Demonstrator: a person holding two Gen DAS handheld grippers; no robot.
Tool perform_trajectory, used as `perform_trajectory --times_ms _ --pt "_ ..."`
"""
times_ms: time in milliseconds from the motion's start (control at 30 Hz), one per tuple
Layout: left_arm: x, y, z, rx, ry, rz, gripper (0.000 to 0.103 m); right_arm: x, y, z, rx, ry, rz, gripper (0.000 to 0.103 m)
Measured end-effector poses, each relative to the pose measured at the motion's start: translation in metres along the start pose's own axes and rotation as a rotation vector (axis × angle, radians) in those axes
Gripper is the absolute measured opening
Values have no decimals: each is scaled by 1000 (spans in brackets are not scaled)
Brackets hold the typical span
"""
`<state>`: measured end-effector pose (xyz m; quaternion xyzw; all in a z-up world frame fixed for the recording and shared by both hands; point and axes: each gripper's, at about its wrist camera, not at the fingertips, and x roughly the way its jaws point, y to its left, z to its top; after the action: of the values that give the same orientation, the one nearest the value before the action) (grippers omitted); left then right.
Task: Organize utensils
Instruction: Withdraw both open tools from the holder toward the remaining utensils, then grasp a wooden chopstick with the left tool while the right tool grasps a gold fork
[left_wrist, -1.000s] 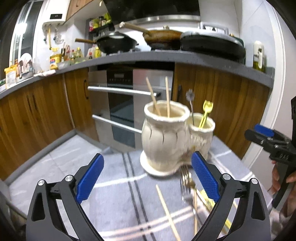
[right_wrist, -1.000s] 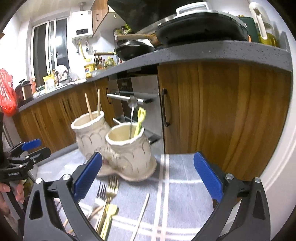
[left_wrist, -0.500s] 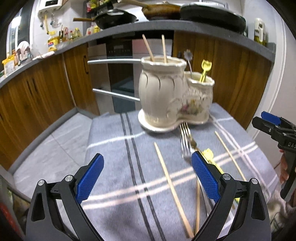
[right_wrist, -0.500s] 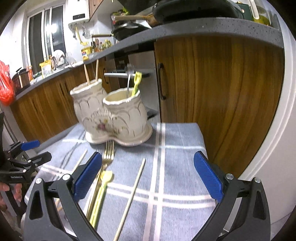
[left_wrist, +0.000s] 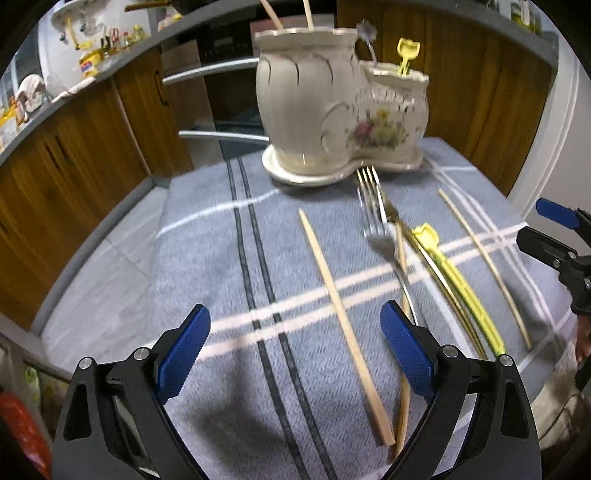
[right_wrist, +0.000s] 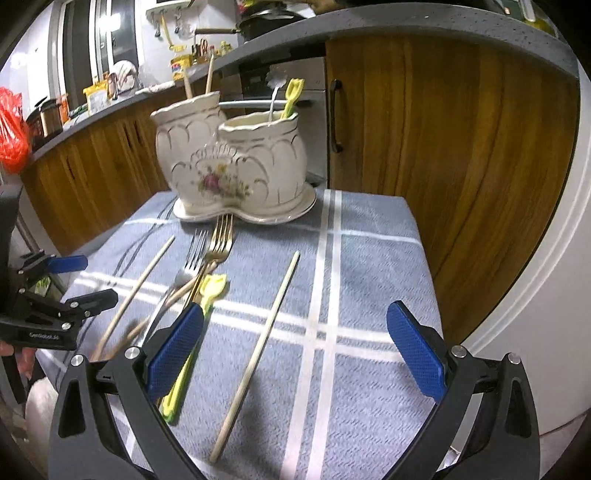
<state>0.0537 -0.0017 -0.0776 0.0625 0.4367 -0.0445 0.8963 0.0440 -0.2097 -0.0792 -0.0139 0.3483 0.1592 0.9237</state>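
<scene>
While my left gripper (left_wrist: 293, 349) and right gripper (right_wrist: 295, 349) both hang spread wide and empty, loose chopsticks (left_wrist: 341, 314) and forks (right_wrist: 218, 243) lie on the cloth (right_wrist: 362, 266) before the ceramic holder (left_wrist: 332, 110).

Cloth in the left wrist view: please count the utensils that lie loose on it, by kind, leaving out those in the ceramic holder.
Wooden chopsticks: 3
Forks, one silver and one gold: 2
Yellow plastic utensil: 1
Total: 6
</scene>
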Motion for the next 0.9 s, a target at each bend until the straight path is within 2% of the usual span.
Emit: perform_trajectory --times_ms 200,367,500,800,900 --pt "2 -5 -1 15 27 -4 90 5 9 -5 -30 32 12 98" --pt "5 -9 0 25 37 -17 77 5 20 -6 -65 37 22 98" --pt "6 -13 2 41 53 -34 58 7 24 -7 -78 42 22 98" --pt "10 -18 3 63 63 -55 42 16 38 5 -94 44 53 98" --pt "13 -17 4 64 67 -67 35 25 46 14 -99 61 83 84"
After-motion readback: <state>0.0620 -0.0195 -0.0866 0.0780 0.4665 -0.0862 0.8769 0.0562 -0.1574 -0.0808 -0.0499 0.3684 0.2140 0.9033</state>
